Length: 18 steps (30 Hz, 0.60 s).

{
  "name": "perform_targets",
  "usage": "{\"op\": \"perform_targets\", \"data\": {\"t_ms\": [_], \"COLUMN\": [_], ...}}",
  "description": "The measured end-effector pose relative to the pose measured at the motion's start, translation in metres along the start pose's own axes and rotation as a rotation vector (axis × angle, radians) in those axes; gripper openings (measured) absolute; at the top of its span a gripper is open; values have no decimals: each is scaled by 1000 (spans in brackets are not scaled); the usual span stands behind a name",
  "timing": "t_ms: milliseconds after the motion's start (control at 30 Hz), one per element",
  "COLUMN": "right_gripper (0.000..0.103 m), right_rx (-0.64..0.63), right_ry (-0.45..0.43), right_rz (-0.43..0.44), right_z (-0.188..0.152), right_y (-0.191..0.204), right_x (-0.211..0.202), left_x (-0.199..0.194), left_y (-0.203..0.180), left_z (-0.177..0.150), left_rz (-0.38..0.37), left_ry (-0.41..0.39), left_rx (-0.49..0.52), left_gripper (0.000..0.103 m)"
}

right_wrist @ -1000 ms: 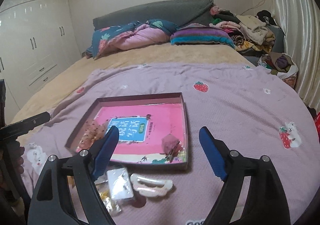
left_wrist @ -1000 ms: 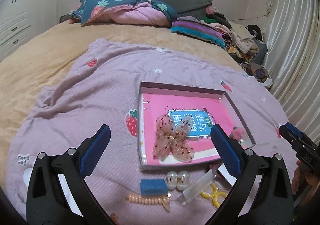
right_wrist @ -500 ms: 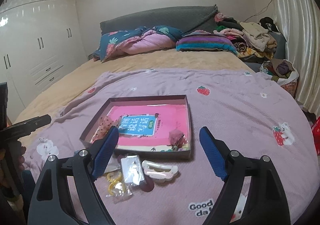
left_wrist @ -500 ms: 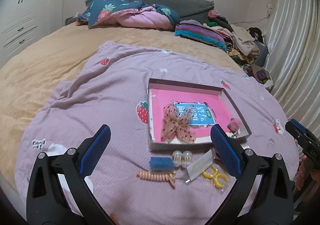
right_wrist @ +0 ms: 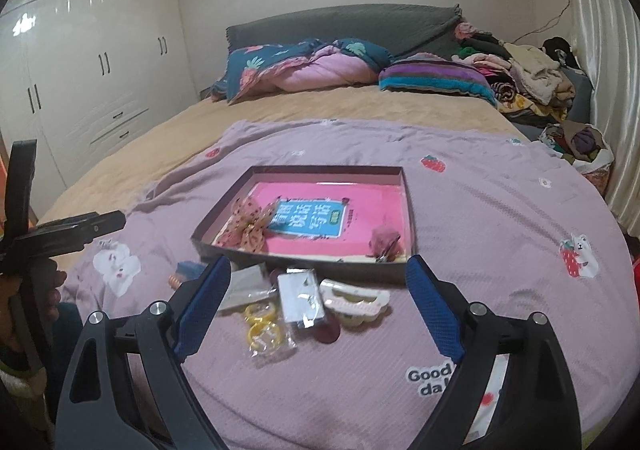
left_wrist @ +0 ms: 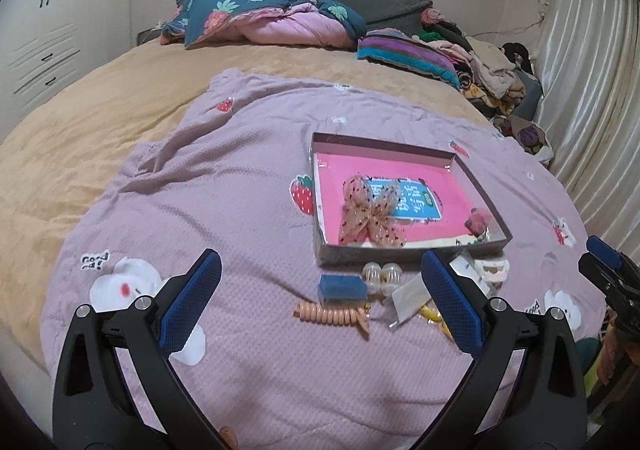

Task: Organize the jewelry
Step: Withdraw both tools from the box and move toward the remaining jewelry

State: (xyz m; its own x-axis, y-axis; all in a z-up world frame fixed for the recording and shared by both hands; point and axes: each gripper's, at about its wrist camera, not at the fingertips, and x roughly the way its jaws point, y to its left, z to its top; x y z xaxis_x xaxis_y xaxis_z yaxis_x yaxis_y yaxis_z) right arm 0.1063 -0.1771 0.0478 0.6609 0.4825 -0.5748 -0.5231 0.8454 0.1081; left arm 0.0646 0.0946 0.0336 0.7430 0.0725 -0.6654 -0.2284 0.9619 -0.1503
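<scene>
Both grippers, left [left_wrist: 320, 290] and right [right_wrist: 318, 298], fingers spread wide and empty above the scattered hair accessories [right_wrist: 304, 298].

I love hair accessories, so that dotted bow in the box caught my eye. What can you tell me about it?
The sheer pinkish-tan mesh bow with dark red dots lies flat inside the shallow dark-rimmed cardboard box, towards its left end in the left wrist view. It has four floppy gauzy lobes gathered at a sparkly centre knot. It rests on the box's pink printed lining, and one upper lobe overlaps the blue label there. Nothing grips it, and no other item in the box touches it.
</scene>
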Motion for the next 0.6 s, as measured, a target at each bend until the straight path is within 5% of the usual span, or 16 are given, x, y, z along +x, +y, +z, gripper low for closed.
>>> {"op": "perform_targets", "data": {"t_ms": [600], "right_gripper": [88], "right_rx": [-61], "right_ry": [110], "right_rz": [36], "right_z": [-32], "right_y": [25], "right_x": [20], "left_x": [21], "left_y": [-6], "left_z": [-42], "left_rz": [-6], "left_ry": [105], "left_rx": [58], "left_gripper": [93]}}
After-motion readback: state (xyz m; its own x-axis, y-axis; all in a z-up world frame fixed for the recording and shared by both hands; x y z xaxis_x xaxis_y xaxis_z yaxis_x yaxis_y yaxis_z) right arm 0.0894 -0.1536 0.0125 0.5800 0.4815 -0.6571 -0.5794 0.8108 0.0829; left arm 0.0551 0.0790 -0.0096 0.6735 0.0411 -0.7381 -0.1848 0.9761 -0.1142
